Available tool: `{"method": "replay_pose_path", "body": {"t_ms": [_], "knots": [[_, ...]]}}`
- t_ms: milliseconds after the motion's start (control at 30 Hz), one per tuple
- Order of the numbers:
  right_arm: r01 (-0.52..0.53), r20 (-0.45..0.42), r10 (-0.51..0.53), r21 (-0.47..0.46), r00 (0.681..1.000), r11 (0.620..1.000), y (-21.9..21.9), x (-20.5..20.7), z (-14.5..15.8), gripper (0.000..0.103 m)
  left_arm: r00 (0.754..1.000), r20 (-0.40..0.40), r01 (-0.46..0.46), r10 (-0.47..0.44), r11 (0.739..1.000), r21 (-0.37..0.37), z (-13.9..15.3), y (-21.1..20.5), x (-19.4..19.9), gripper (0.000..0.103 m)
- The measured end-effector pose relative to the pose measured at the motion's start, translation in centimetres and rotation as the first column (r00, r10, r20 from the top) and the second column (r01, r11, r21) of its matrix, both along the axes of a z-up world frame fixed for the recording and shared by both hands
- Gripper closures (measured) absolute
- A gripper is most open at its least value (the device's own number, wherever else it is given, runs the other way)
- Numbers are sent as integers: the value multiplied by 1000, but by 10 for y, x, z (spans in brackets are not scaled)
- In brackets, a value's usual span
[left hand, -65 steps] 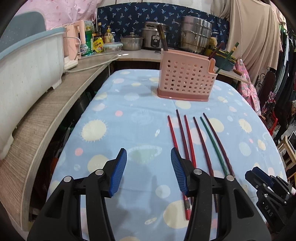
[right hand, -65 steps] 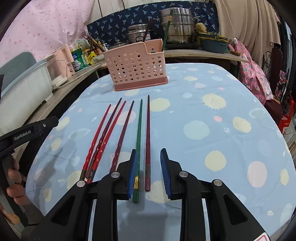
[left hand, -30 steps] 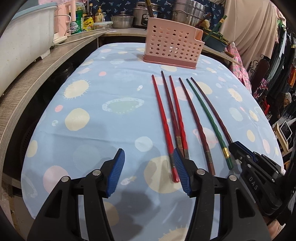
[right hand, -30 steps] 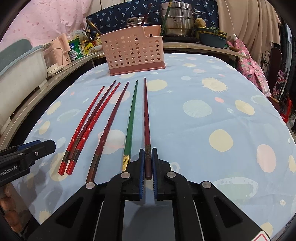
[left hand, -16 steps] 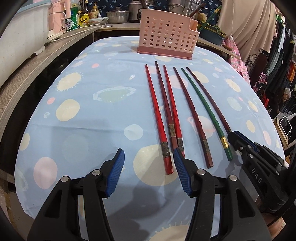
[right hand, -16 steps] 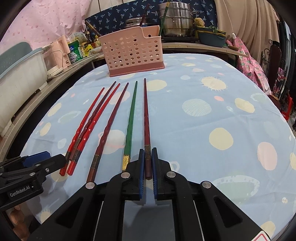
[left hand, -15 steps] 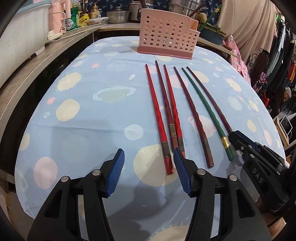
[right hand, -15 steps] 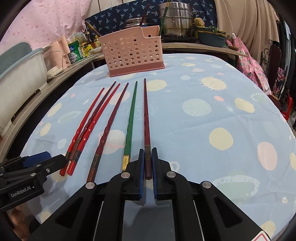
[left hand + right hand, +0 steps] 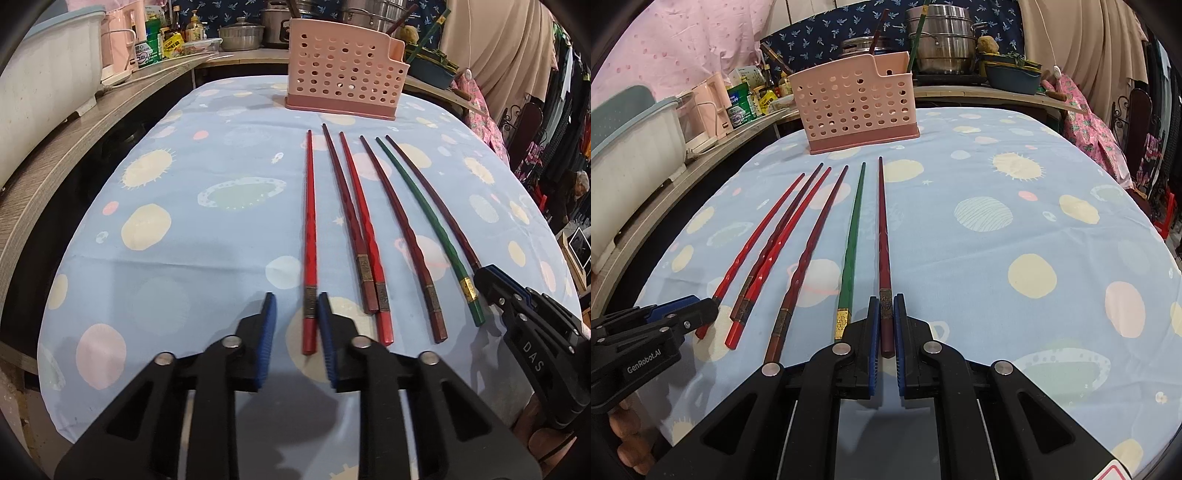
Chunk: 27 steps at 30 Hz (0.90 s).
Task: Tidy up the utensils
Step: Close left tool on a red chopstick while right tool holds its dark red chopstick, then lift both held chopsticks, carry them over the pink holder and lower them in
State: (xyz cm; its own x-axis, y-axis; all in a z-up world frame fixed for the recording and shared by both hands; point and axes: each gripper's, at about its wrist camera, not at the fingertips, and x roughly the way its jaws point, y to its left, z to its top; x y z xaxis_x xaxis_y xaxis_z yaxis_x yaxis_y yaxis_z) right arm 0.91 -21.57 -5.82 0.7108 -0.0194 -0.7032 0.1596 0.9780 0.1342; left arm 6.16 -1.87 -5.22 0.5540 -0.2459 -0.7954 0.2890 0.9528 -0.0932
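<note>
At the desk's near edge my right gripper (image 9: 885, 325) is clamped on the butt of the dark maroon chopstick (image 9: 882, 236), while my left gripper (image 9: 295, 325) is closing around the leftmost red chopstick (image 9: 309, 236), one pad not yet touching. All six chopsticks lie on the desk (image 9: 184, 236), none moved yet. At the far edge the pink holder (image 9: 857, 107) shows two sticks poking out, but I cannot make out its compartments.

Left tongs (image 9: 294, 314) closing; right tongs (image 9: 885, 317) clamped, both angled down.
</note>
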Motion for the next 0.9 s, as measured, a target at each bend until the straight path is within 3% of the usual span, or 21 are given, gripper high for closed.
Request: {"method": "replay_pose_path", "body": {"t_ms": [67,433,900], "knots": [[-2,0,2,2,1000,1000,0,0,0,96,1000,-7,5,-5,1000,-3,0,2,1,95],[-8,0,8,-6,1000,1000,-1,-2,11,96,1000,-21,9,-9,999,-43,13,8,5,96],[42,166,-49,46,985,998,-28,-5,91,96,996,86,-12,21,994,-111,77,24,15,96]]}}
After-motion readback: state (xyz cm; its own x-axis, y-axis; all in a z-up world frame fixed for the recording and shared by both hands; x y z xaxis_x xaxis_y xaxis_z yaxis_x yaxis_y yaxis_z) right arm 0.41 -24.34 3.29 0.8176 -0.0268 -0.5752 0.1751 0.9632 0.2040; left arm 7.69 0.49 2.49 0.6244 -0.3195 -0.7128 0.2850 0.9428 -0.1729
